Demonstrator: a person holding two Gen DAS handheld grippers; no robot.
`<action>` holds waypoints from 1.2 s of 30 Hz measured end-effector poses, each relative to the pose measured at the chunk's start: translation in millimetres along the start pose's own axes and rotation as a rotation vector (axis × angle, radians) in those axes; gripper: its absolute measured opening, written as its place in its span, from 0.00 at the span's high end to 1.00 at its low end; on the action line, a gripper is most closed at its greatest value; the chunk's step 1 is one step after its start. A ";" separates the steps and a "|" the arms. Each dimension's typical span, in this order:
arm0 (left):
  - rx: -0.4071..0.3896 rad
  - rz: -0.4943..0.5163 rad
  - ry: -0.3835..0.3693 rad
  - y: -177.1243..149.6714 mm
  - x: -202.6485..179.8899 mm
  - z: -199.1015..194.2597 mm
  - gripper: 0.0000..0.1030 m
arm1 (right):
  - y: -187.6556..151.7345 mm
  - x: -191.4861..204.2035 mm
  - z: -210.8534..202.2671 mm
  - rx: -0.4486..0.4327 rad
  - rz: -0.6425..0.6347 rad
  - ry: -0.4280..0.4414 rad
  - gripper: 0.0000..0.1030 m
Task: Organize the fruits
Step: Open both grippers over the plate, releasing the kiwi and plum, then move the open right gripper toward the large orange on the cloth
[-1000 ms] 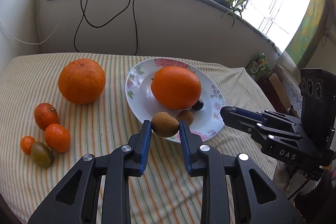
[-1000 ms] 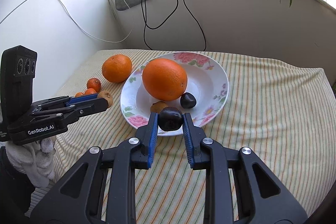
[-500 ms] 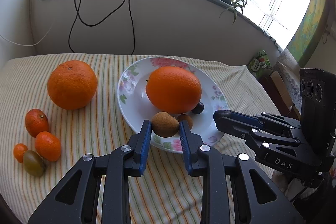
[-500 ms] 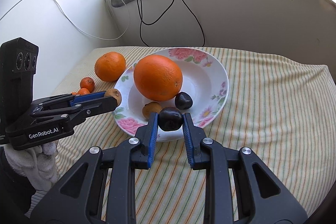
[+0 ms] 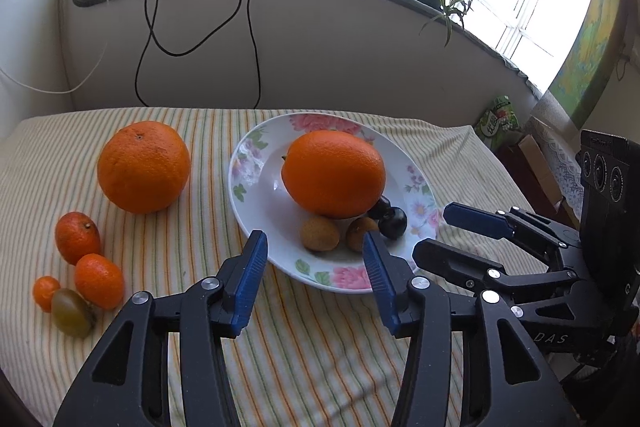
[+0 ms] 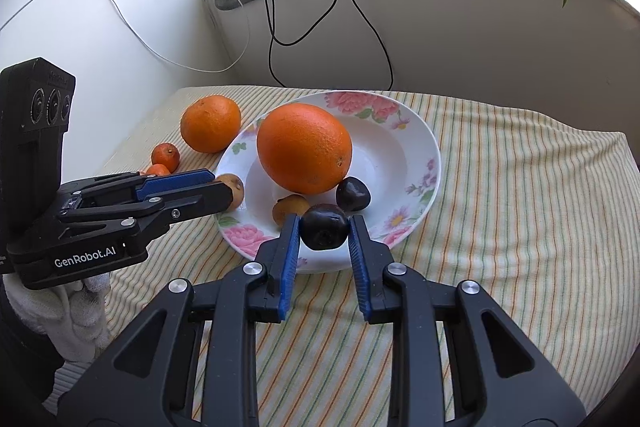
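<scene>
Legible text, two items:
1. "GenRobot.AI", white lettering on the black body of the left hand-held gripper (image 6: pixel 224 187), right wrist view.
2. "DAS", pale raised letters on the black body of the right hand-held gripper (image 5: pixel 436 231), left wrist view.

Green snack packet (image 5: pixel 498 121) by the wall: print too small to read.

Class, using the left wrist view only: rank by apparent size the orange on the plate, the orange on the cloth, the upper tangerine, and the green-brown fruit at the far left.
1. Orange on the plate
2. Orange on the cloth, nearly alike, so this order is unsure
3. Upper tangerine
4. Green-brown fruit, only slightly smaller
</scene>
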State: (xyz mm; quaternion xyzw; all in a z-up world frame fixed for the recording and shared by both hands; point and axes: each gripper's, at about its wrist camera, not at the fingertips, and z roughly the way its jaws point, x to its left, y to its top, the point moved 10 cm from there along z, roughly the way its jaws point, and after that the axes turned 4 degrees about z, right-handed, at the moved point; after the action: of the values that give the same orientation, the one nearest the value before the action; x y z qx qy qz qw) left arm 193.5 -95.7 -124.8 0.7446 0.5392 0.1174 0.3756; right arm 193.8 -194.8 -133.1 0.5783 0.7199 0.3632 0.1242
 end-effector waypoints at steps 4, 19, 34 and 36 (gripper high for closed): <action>-0.006 -0.007 0.013 -0.4 3.8 -4.2 0.36 | 1.8 2.2 -7.1 -0.035 -0.019 -0.016 0.32; -0.010 -0.043 0.076 -5.3 20.7 -22.0 0.22 | -1.5 9.9 -13.3 -0.019 -0.053 -0.047 0.24; -0.047 -0.115 0.108 -11.6 65.5 -55.8 0.22 | 11.1 28.5 -25.7 -0.035 -0.022 -0.012 0.17; -0.051 -0.122 0.113 -11.3 71.0 -58.8 0.22 | 15.1 33.0 -27.8 -0.049 -0.018 0.000 0.11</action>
State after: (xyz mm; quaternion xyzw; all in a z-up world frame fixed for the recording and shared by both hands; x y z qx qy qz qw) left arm 179.1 -5.4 -108.3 0.6929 0.6006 0.1498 0.3697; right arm 178.3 -173.8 -95.5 0.5688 0.7158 0.3795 0.1415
